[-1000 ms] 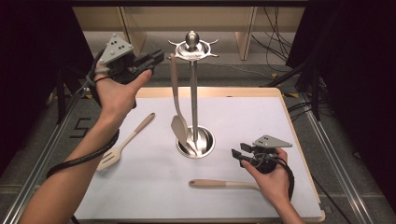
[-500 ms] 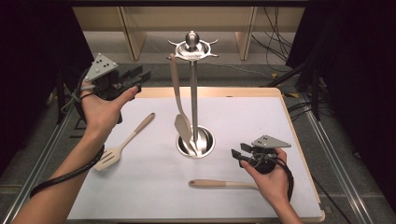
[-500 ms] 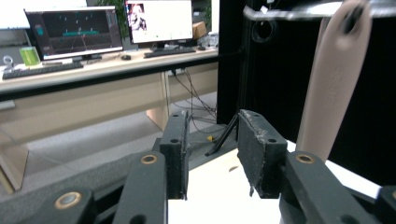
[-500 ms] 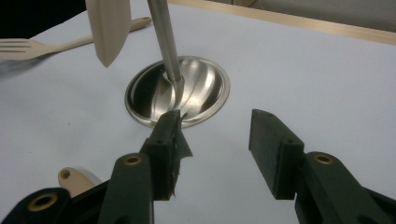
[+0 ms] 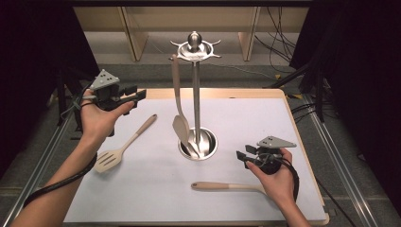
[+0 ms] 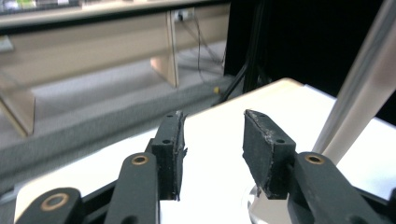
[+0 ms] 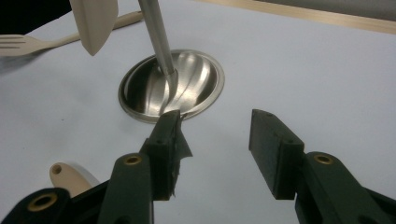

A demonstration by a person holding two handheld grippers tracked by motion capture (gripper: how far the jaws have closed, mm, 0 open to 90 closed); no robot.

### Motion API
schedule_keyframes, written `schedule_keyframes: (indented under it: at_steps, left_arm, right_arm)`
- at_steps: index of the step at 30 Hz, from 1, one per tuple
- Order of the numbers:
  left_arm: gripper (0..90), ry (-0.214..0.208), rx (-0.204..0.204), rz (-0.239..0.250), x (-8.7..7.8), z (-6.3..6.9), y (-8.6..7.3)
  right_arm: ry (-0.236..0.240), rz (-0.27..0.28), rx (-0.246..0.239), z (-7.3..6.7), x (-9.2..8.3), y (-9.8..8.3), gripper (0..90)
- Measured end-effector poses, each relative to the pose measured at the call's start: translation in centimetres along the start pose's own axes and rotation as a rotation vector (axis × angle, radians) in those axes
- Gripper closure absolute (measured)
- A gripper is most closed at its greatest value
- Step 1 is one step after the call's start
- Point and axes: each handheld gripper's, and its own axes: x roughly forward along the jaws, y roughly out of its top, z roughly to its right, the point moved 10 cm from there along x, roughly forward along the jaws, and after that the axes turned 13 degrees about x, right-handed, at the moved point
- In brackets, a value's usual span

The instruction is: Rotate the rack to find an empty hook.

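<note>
White sheeting covers the surface, with dark curtains at both sides and a pale wooden frame beyond the far edge. Near the middle stands a steel rack with hooks at its top; one spatula already hangs from it, blade down by the round base. A slotted turner lies toward the left edge, and a wooden spoon lies near the front edge.

Judging by this, one utensil is hung and two remain. The left claw hovers released above the far left corner, holding nothing. The right claw sits low, jaws apart and empty, just above the spoon's handle.

Next, I would expect a claw to drop onto a handle, clench it, then lift its hole to a free hook.
</note>
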Motion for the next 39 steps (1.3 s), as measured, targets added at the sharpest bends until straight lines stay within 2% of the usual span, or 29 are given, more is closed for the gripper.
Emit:
schedule_keyframes:
  at_steps: [2, 3, 5, 6, 7, 8, 10, 12, 13, 15, 16, 17, 19, 20, 21, 22, 23, 24, 25, 26, 28, 30, 31, 32, 33, 34, 39]
  left_arm:
    - [57.5, -0.002, 0.007, -0.055, 0.5, -0.2, -1.2]
    - [57.5, -0.003, 0.006, -0.08, 0.7, -0.4, -1.8]
    - [57.0, -0.016, 0.037, -0.167, 1.1, -0.7, -3.5]
    - [56.9, -0.021, 0.032, -0.197, 1.3, -0.9, -4.4]
    - [56.8, -0.028, 0.056, -0.246, 1.2, -1.1, -5.2]
    - [56.8, -0.034, 0.059, -0.278, 1.4, -1.3, -6.0]
    - [57.0, -0.038, 0.037, -0.315, 2.0, -1.4, -7.3]
    - [57.1, -0.043, 0.036, -0.372, 2.4, -1.7, -8.9]
    - [57.3, -0.054, 0.039, -0.42, 2.5, -1.8, -9.9]
    - [57.3, -0.081, 0.038, -0.486, 2.9, -1.8, -11.7]
    - [57.2, -0.093, 0.019, -0.52, 3.1, -1.6, -12.5]
    - [57.2, -0.112, 0.015, -0.568, 3.1, -1.6, -13.4]
    - [56.2, -0.147, 0.01, -0.664, 3.1, -1.5, -15.2]
    - [56.3, -0.158, 0.002, -0.687, 3.2, -1.5, -15.8]
    - [56.6, -0.158, -0.007, -0.731, 3.4, -1.6, -16.8]
    - [56.8, -0.165, -0.003, -0.76, 3.4, -1.7, -17.3]
    - [56.8, -0.167, -0.018, -0.785, 3.5, -1.7, -17.9]
    - [56.9, -0.16, -0.044, -0.788, 3.7, -1.6, -18.2]
    - [57.0, -0.171, 0.002, -0.803, 3.9, -2.1, -18.7]
    - [57.0, -0.185, -0.004, -0.823, 3.9, -2.1, -19.1]
    - [57.0, -0.169, -0.023, -0.83, 4.2, -2.2, -19.8]
    - [56.9, -0.194, -0.046, -0.872, 4.1, -2.1, -20.2]
    - [56.8, -0.187, -0.045, -0.887, 4.1, -2.2, -20.5]
    - [56.7, -0.198, -0.042, -0.907, 4.2, -2.2, -20.9]
    - [56.7, -0.196, -0.046, -0.918, 4.3, -2.2, -21.3]
    - [56.4, -0.206, -0.048, -0.925, 4.4, -2.2, -21.6]
    - [55.4, -0.207, -0.074, -0.948, 4.8, -2.4, -22.6]
  right_arm:
    - [-0.009, 0.013, -0.016, 0.3, 0.0, 0.2, 54.8]
    - [-0.007, 0.012, -0.008, 0.3, -0.1, 0.3, 54.8]
    - [-0.013, 0.028, -0.045, 0.6, 0.0, 0.6, 54.8]
    - [-0.013, 0.025, -0.046, 0.5, -0.1, 0.6, 54.9]
    - [-0.005, 0.018, -0.034, 0.4, -0.1, 0.5, 54.9]
    - [-0.007, 0.007, -0.009, 0.2, -0.1, 0.3, 55.0]
    - [-0.017, 0.013, -0.047, 0.4, -0.2, 0.4, 55.1]
    - [-0.011, 0.022, -0.022, 0.1, -0.1, 0.3, 55.2]
    - [-0.007, 0.01, 0.005, -0.1, -0.2, 0.1, 55.2]
    - [-0.023, 0.006, -0.009, 0.1, -0.4, 0.1, 55.3]
    - [-0.006, 0.013, -0.007, -0.1, -0.2, 0.2, 55.3]
    - [-0.008, 0.011, -0.001, -0.1, -0.2, 0.2, 55.3]
    - [-0.012, 0.022, -0.016, 0.0, -0.1, 0.3, 55.3]
    - [-0.022, -0.001, -0.018, 0.1, -0.3, 0.1, 55.4]
    - [-0.027, 0.016, -0.044, 0.3, -0.2, 0.4, 55.4]
    - [-0.018, 0.007, -0.038, 0.2, -0.2, 0.3, 55.5]
    - [-0.018, 0.009, -0.04, 0.2, -0.2, 0.3, 55.5]
    - [-0.019, 0.009, -0.041, 0.2, -0.2, 0.3, 55.5]
    - [-0.017, 0.008, -0.04, 0.2, -0.2, 0.3, 55.5]
    - [-0.019, 0.008, -0.041, 0.2, -0.2, 0.3, 55.5]
    - [-0.026, 0.011, -0.046, 0.3, -0.3, 0.3, 55.6]
    - [-0.016, 0.008, -0.038, 0.1, -0.2, 0.2, 55.6]
    - [-0.015, 0.008, -0.038, 0.1, -0.2, 0.2, 55.6]
    - [-0.016, 0.007, -0.038, 0.1, -0.2, 0.2, 55.6]
    - [-0.011, -0.011, -0.028, 0.0, -0.3, 0.0, 55.6]
    - [-0.009, -0.012, -0.007, -0.2, -0.3, -0.1, 55.6]
    - [-0.006, -0.007, -0.019, -0.2, -0.2, 0.0, 55.6]
